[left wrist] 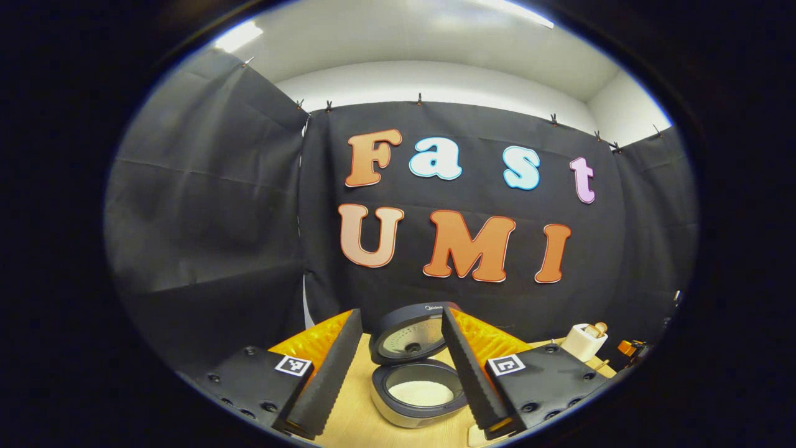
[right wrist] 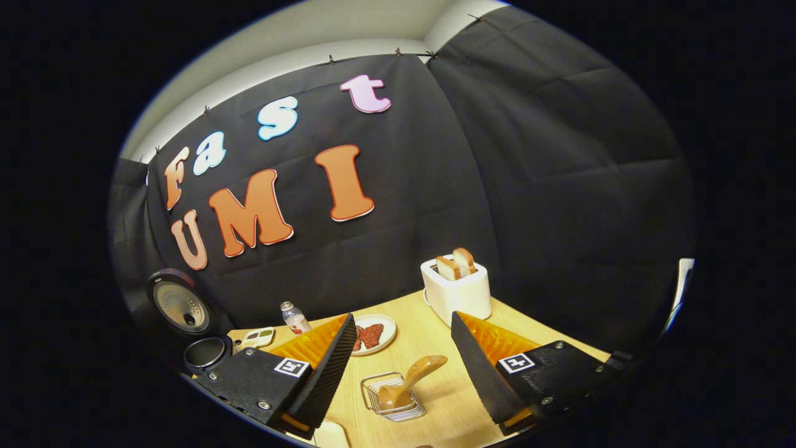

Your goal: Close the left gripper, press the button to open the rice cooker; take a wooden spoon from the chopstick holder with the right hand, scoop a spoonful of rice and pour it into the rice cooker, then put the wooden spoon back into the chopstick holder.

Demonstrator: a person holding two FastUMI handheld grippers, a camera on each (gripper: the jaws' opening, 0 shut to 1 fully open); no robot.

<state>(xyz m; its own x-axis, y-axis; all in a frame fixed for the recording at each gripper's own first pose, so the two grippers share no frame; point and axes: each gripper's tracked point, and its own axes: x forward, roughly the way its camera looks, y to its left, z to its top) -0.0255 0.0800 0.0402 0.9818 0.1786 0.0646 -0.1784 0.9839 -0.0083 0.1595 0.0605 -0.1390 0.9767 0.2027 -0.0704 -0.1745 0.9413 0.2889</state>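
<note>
- Pale wood grain is what I see under everything: the desk carries the rice cooker, which sits dead ahead of my left gripper in the left gripper view, between its two fingers.
- The cooker's lid stands raised at 12 o'clock from the pot, and white rice lies in the bowl.
- My left gripper has its jaws spread wide and nothing between them.
- At 3 o'clock in that view, near the edge, I make out a white toaster, too small to tell more.
- In the right gripper view my right gripper also has its jaws wide apart and empty.
- The wooden spoon rests tilted in the wire chopstick holder, bowl end down, handle leaning toward 1 o'clock; both sit low between the fingers, clear of them.
- Beyond, at 11 o'clock from the holder, a white plate holds something reddish-brown, partly hidden by a finger.
- At 1 o'clock stands the toaster with two slices of bread sticking up.
- Off at 9 o'clock I see the open rice cooker again, with a small bottle and a flat pale object between it and the plate.
</note>
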